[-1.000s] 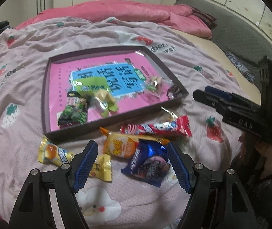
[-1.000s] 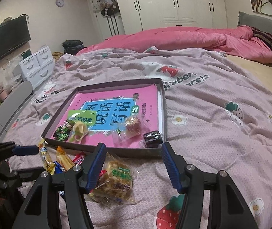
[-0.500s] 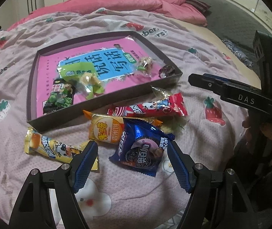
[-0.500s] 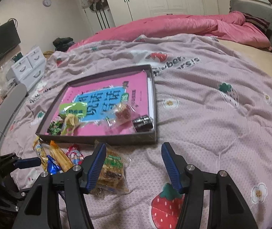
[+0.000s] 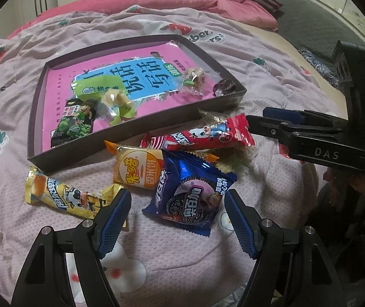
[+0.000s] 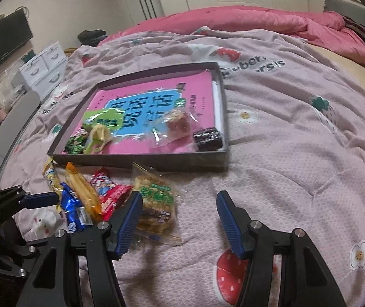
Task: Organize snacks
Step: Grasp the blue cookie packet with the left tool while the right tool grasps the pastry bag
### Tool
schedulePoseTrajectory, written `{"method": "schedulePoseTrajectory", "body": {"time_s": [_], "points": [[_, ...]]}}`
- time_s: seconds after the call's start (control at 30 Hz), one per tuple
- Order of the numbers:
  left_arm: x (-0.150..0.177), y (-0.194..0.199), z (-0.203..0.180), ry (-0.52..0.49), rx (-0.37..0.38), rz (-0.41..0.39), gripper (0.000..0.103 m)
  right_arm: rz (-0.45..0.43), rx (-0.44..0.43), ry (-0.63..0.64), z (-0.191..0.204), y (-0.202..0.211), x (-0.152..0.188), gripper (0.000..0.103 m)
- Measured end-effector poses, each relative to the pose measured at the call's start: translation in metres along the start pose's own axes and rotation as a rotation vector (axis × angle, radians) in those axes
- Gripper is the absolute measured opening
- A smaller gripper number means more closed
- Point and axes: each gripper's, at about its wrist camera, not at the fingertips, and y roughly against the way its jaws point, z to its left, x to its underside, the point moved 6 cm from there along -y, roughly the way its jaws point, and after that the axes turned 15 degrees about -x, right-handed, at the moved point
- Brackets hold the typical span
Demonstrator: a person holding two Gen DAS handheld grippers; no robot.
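A dark shallow tray [image 5: 141,140] [image 6: 141,156] with a pink book inside lies on the bed and holds several small snacks. In front of it lie a blue cookie pack [image 5: 190,199], an orange rice-cracker pack [image 5: 137,170], a red pack [image 5: 203,135] and a yellow bar [image 5: 62,197]. My left gripper [image 5: 177,220] is open and empty, with the blue pack between its fingers. My right gripper [image 6: 178,217] is open and empty, just right of a clear cracker bag [image 6: 157,204]. It also shows in the left wrist view [image 5: 282,117].
The bed has a pale pink strawberry-print cover [image 6: 297,140] and a pink duvet [image 6: 259,23] at the back. White drawers [image 6: 41,66] and a TV stand at the far left. The left gripper shows in the right wrist view [image 6: 39,200].
My left gripper has moved down and forward over the loose snacks, so the blue pack now lies between its fingers. My right gripper has drifted slightly nearer the clear cracker bag.
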Motion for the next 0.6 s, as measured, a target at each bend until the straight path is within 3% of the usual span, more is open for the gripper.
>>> {"method": "schedulePoseTrajectory", "body": {"time_s": [0.6], "points": [[0.004,-0.01,-0.002,-0.008,-0.007,0.025,0.077,0.081,-0.063,0.037,0.017,-0.035,0.007,0.06]]}}
